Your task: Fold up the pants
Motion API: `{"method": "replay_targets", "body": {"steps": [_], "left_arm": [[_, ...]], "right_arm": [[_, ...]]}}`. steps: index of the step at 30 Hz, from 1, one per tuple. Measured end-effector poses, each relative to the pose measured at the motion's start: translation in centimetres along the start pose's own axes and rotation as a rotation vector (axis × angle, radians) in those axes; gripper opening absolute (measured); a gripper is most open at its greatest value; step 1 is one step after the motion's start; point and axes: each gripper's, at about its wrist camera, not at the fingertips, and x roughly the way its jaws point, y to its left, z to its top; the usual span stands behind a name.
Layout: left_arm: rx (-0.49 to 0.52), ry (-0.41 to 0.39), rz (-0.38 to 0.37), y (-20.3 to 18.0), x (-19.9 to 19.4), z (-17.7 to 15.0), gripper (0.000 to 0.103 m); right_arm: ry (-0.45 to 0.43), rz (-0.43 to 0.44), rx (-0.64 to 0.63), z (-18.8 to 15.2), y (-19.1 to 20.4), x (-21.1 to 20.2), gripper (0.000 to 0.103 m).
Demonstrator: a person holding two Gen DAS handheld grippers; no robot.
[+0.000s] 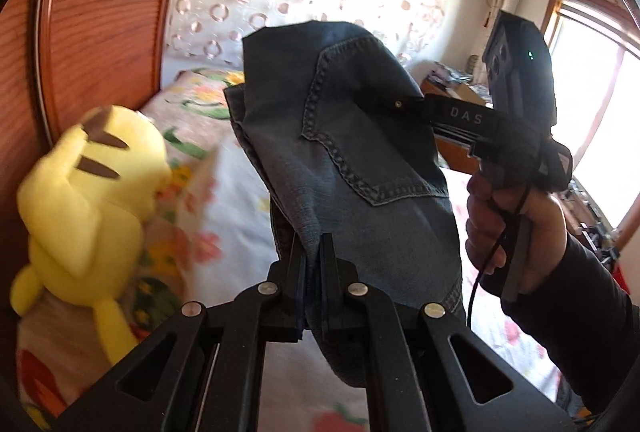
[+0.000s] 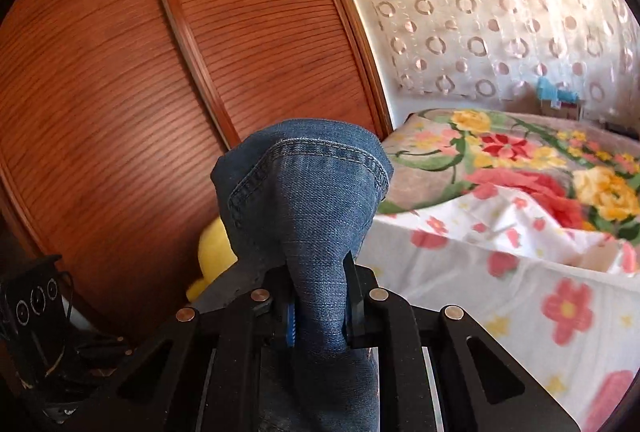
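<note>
The blue denim pants hang lifted above the bed, back pocket and its stitching facing the left wrist camera. My left gripper is shut on a bunched edge of the denim at the bottom of that view. From the right, my right gripper bites the pants beside a rivet at the pocket corner, carried by a person's hand in a dark sleeve. In the right wrist view, the right gripper is shut on a thick fold of the pants, whose stitched hem rises over the fingers.
A yellow plush toy sits at the left on the floral bed sheet, against the wooden slatted wardrobe. A flowered blanket lies at the bed's head below a patterned curtain. A cluttered desk and window stand far right.
</note>
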Motion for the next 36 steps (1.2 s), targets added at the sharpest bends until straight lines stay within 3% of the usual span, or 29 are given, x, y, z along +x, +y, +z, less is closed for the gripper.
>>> {"method": "replay_targets", "body": {"steps": [3,8,11,13,16,17,19,20,21,22,25,30,33,35,36], "left_arm": [[0.024,-0.001,0.037,2.3,1.4,2.7,0.006],[0.058,0.037,0.08,3.9,4.6,4.2,0.006],[0.066,0.09,0.091,4.6,6.7,4.2,0.006],[0.065,0.1,0.1,5.0,7.2,3.9,0.006],[0.053,0.109,0.106,5.4,7.5,3.8,0.006],[0.053,0.113,0.111,5.4,7.5,3.7,0.006],[0.054,0.118,0.121,5.7,8.0,3.7,0.006],[0.048,0.119,0.125,5.7,8.0,3.7,0.006],[0.043,0.117,0.128,5.7,8.0,3.7,0.006],[0.04,0.116,0.134,5.6,8.0,3.7,0.007],[0.049,0.109,0.157,5.2,7.7,3.8,0.008],[0.079,0.077,0.218,4.1,6.7,4.0,0.009],[0.105,0.024,0.223,2.8,5.3,4.1,0.027],[0.115,-0.003,0.211,1.6,4.4,4.2,0.045],[0.126,-0.013,0.21,0.9,4.0,4.2,0.045]], "right_arm": [[-0.024,-0.008,0.045,0.3,-0.4,3.3,0.016],[-0.023,-0.052,0.116,-0.2,-2.6,8.4,0.017],[0.075,-0.11,0.098,-0.9,-3.6,11.4,0.027],[0.168,-0.15,0.094,-1.4,-4.9,12.8,0.039],[0.171,-0.196,0.04,-1.4,-5.4,12.7,0.053],[0.152,-0.221,0.015,-1.1,-5.3,12.3,0.054],[0.104,-0.247,-0.028,-0.6,-4.8,11.7,0.053],[0.103,-0.24,-0.042,-0.4,-4.3,11.7,0.048],[0.12,-0.222,-0.055,-0.4,-3.9,12.1,0.024],[0.143,-0.2,-0.07,-0.5,-3.4,12.7,0.02],[0.194,-0.249,-0.127,-1.0,-2.8,14.2,0.02],[0.167,-0.247,-0.116,-1.6,-2.8,11.5,0.019],[0.132,-0.241,-0.117,-2.4,-2.2,8.7,0.02],[0.101,-0.242,-0.109,-3.5,-1.6,5.6,0.02],[0.092,-0.24,-0.103,-3.8,-1.6,4.1,0.02]]}}
